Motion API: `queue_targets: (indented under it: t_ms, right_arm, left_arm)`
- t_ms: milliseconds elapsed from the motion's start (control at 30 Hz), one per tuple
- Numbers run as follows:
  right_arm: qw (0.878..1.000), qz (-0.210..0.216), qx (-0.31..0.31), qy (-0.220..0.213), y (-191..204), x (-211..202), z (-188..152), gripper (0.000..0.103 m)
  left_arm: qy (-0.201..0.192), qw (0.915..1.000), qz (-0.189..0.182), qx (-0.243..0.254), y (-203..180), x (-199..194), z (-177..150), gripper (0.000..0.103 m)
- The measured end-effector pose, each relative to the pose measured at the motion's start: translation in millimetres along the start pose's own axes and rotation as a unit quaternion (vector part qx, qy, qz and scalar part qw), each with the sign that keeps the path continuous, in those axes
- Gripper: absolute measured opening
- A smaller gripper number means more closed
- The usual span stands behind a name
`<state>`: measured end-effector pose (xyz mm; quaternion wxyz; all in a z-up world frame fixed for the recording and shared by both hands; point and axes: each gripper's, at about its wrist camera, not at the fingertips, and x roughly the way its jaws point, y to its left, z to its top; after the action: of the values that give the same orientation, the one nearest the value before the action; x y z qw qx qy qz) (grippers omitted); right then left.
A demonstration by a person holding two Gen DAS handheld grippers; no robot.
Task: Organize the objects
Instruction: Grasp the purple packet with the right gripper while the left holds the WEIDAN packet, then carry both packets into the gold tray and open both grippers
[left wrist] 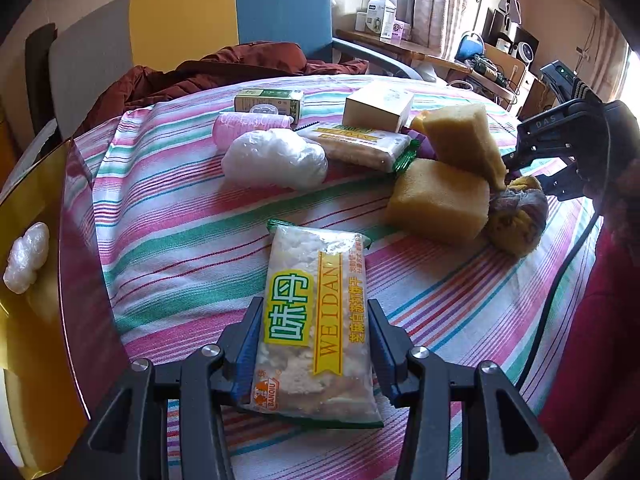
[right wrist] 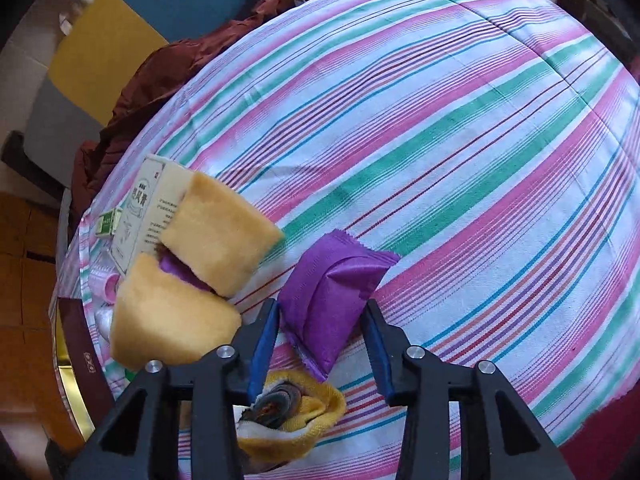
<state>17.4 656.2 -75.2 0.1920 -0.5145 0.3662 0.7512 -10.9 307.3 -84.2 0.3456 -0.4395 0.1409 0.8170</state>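
Note:
My left gripper (left wrist: 316,328) is shut on a clear snack packet with a yellow WEIDAN label (left wrist: 318,320), its fingers pressed against both long sides. My right gripper (right wrist: 320,320) is open, its jaws on either side of a purple packet (right wrist: 332,292) on the striped cloth; the packet lies loose between them. The right gripper shows in the left wrist view (left wrist: 560,152) behind two yellow sponges (left wrist: 440,200). The sponges also show in the right wrist view (right wrist: 216,236), left of the purple packet. A rolled yellow sock (right wrist: 296,408) lies under the right gripper.
The striped tablecloth (left wrist: 180,216) carries a white plastic bundle (left wrist: 276,158), a pink roll (left wrist: 248,124), a green box (left wrist: 268,102), a cream box (left wrist: 378,106) and a second snack packet (left wrist: 364,142). A dark red jacket (left wrist: 224,68) lies on the chair behind. A gold tray (left wrist: 36,280) is at left.

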Motion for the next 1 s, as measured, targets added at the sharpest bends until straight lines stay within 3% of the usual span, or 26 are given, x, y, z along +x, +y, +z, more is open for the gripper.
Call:
queue_targets:
  t_ms: [100, 233, 333, 367, 500, 633, 767, 967, 1000]
  right_arm:
    - [1.0, 0.006, 0.013, -0.022, -5, 0, 5, 0.067]
    - [1.0, -0.004, 0.0, -0.03, 6, 5, 2, 0.068]
    - [0.997, -0.049, -0.038, -0.035, 18, 16, 6, 0.057]
    - [0.996, -0.066, -0.048, -0.037, 16, 14, 5, 0.046]
    - [0.996, -0.069, -0.042, -0.048, 13, 11, 9, 0.039]
    - [0.995, -0.036, -0.026, -0.091, 6, -8, 12, 0.039]
    - [0.993, 0.003, -0.025, -0.118, 6, -21, 16, 0.039]
    - [0.981, 0.082, -0.045, -0.17, 28, -49, 9, 0.039]
    - [0.978, 0.095, -0.051, -0.177, 22, -69, -5, 0.039]
  left_arm:
    - [-0.002, 1.0, 0.001, 0.002, 0, -1, -1, 0.049]
    - [-0.002, 1.0, -0.001, 0.001, 1, 0, 0, 0.049]
    - [-0.005, 1.0, -0.001, 0.0, 1, 0, 0, 0.049]
    - [-0.006, 1.0, 0.0, 0.001, 1, 0, 0, 0.049]
    - [-0.008, 1.0, 0.004, 0.003, 0, 1, 0, 0.049]
    - [-0.002, 0.9999, 0.008, 0.007, -1, 1, 4, 0.046]
    - [0.007, 0.9996, -0.021, -0.019, 7, -6, 9, 0.045]
    - [-0.044, 0.9982, -0.036, -0.017, 7, -61, 15, 0.045]
    - [-0.049, 0.998, -0.034, -0.02, 9, -71, 15, 0.045]
